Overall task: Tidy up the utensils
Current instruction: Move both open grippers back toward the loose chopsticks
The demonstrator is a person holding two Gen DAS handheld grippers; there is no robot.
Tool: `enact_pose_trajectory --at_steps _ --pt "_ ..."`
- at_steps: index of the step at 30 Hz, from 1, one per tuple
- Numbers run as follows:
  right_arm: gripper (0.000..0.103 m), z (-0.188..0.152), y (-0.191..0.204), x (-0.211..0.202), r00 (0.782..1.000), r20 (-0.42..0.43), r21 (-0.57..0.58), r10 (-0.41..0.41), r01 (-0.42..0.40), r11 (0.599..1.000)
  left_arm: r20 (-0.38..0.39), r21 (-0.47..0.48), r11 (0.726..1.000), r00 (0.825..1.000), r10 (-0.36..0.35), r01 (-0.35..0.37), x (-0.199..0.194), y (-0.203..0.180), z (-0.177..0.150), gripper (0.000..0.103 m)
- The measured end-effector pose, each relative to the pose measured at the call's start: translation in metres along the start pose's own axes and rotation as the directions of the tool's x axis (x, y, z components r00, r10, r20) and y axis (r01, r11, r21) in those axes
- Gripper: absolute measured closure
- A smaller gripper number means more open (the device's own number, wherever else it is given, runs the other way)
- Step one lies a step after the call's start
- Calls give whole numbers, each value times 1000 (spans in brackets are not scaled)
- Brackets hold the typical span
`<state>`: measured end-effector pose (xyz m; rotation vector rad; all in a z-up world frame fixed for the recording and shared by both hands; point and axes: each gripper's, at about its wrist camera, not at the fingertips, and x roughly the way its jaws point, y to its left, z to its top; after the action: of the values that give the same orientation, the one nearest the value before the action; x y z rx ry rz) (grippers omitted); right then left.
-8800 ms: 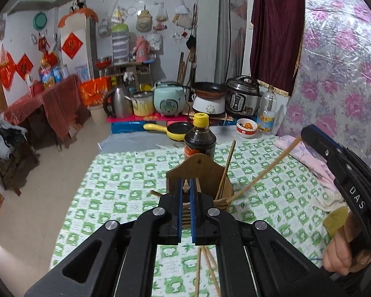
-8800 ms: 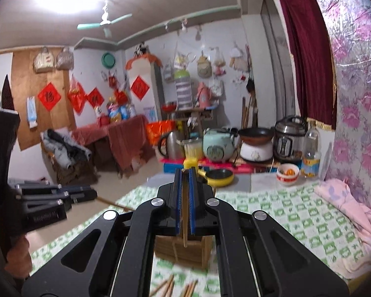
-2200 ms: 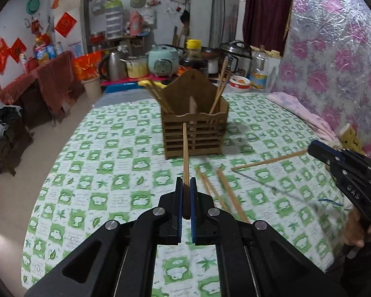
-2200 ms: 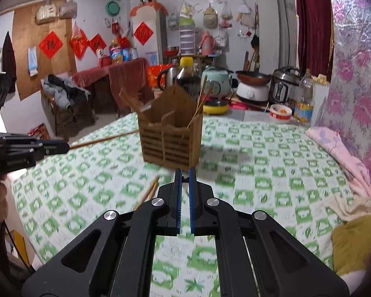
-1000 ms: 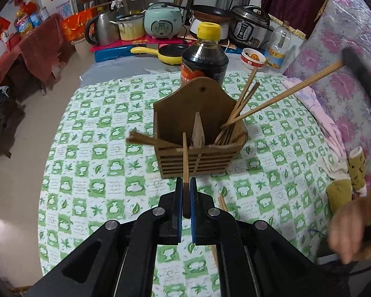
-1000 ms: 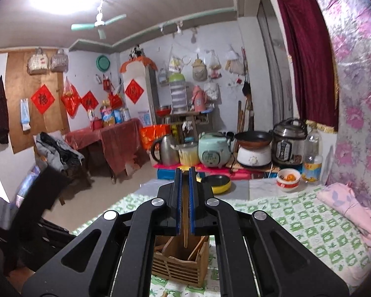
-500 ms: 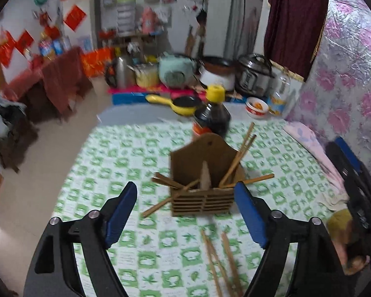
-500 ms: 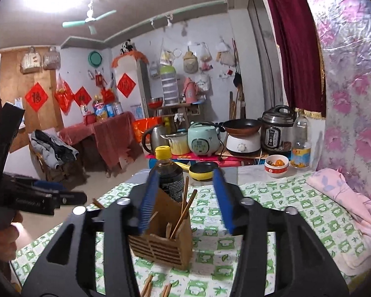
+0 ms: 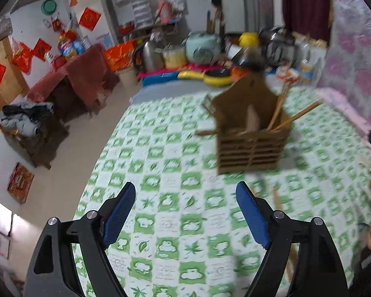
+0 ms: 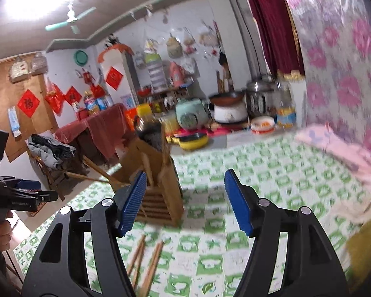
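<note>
A brown wooden utensil holder (image 9: 252,146) stands on the green-checked tablecloth (image 9: 165,163) with several chopsticks (image 9: 294,117) leaning out of it. My left gripper (image 9: 185,198) hangs open in front of it and to its left, holding nothing. In the right wrist view the holder (image 10: 172,185) sits just beyond the left fingertip of my right gripper (image 10: 185,188). Its jaws are opening, and only tablecloth shows between them. Loose chopsticks (image 10: 146,259) lie on the cloth below that gripper. The same sticks (image 9: 277,198) appear blurred in the left wrist view.
A dark sauce bottle with a yellow cap (image 9: 248,39) stands behind the holder. A pink cloth (image 10: 334,148) lies along the table's right side. The person's hand (image 10: 1,232) holds the left gripper at the far left. Cookers and a yellow pan (image 9: 210,75) sit beyond the table's far edge.
Each gripper was shut on a chopstick over the holder a second ago. Both have since opened, leaving the sticks in the holder. The left view has swung left, and the right gripper has dropped lower.
</note>
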<state>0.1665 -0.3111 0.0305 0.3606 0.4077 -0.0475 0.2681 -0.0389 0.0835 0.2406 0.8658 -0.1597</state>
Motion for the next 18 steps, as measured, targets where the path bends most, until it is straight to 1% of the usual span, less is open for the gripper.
enact_pose_trajectory --at_steps 2,4,5,6,8,9,10,12,13,15,18 --pt "38 -5 -6 10 999 -36 25 1 0 1000 -46 -19 999 998 31 -32 22 4 7 21" --pt "38 -7 -11 16 998 -64 47 9 -6 999 -77 -40 997 995 61 -64 40 5 22 21" --pt "38 -8 -13 19 997 -74 56 16 -12 998 -74 -44 995 994 82 -85 46 4 31 21" --pt "38 -10 -14 20 997 -78 56 11 -7 998 -55 -55 991 992 116 -119 49 2 45 22" --pt "38 -12 -15 21 997 -79 47 -7 11 999 -3 -85 986 990 142 -142 43 -1 63 23" --pt "38 -13 -15 21 997 -77 38 -20 23 999 50 -103 987 990 130 -124 34 -3 72 23" --pt "38 -14 -15 21 997 -74 27 -29 31 999 84 -108 989 991 108 -98 26 -7 76 23" --pt "38 -17 -13 18 997 -76 23 -23 25 999 131 -104 993 989 74 -60 12 -13 77 23" --pt "38 -17 -13 18 997 -78 23 -16 17 1000 147 -97 994 987 58 -44 6 -16 72 23" --pt "38 -19 -11 17 997 -82 20 -4 5 1000 149 -89 996 989 26 -13 3 -18 58 22" --pt "38 -24 -6 17 995 -100 5 0 0 1000 125 -105 994 992 -27 40 6 -12 32 21"
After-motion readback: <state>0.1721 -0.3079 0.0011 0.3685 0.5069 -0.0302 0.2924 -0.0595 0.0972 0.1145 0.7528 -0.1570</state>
